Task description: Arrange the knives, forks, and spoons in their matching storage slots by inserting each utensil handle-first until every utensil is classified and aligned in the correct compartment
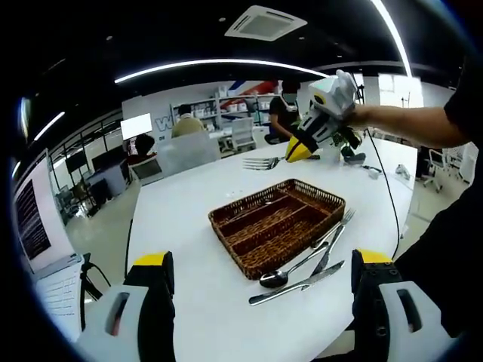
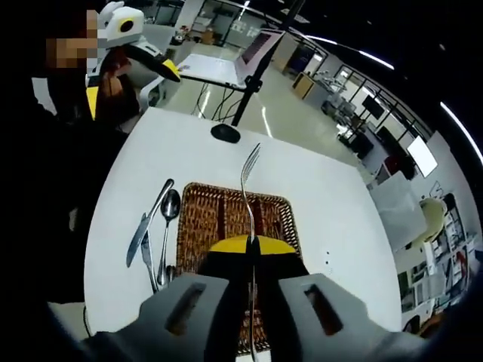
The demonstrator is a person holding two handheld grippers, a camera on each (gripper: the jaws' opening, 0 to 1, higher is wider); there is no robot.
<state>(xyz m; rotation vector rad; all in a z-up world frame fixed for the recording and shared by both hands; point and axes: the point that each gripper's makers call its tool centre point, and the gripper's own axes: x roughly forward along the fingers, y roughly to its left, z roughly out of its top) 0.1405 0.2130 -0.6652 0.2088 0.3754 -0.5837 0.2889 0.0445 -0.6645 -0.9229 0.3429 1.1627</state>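
Observation:
A brown wicker basket (image 1: 230, 245) with long compartments sits on the white round table (image 1: 181, 188). Beside it lie a spoon (image 1: 290, 271), a knife (image 1: 298, 284) and a fork (image 1: 337, 228). My left gripper (image 1: 263, 259) stands wide open in front of them, holding nothing. My right gripper (image 1: 298, 149) hangs in the air beyond the basket, shut on a second fork (image 1: 260, 162). In the right gripper view that fork (image 2: 247, 188) sticks out tines-first from my right gripper (image 2: 251, 245) over the basket (image 2: 200, 219). The spoon (image 2: 167, 219) and knife (image 2: 139, 237) lie to its left.
A laptop (image 1: 38, 219) stands at the left edge, with the same laptop (image 2: 260, 49) and a black round stand base (image 2: 225, 133) beyond the table. A cable (image 1: 389, 196) runs across the table's right side. People sit at desks in the background.

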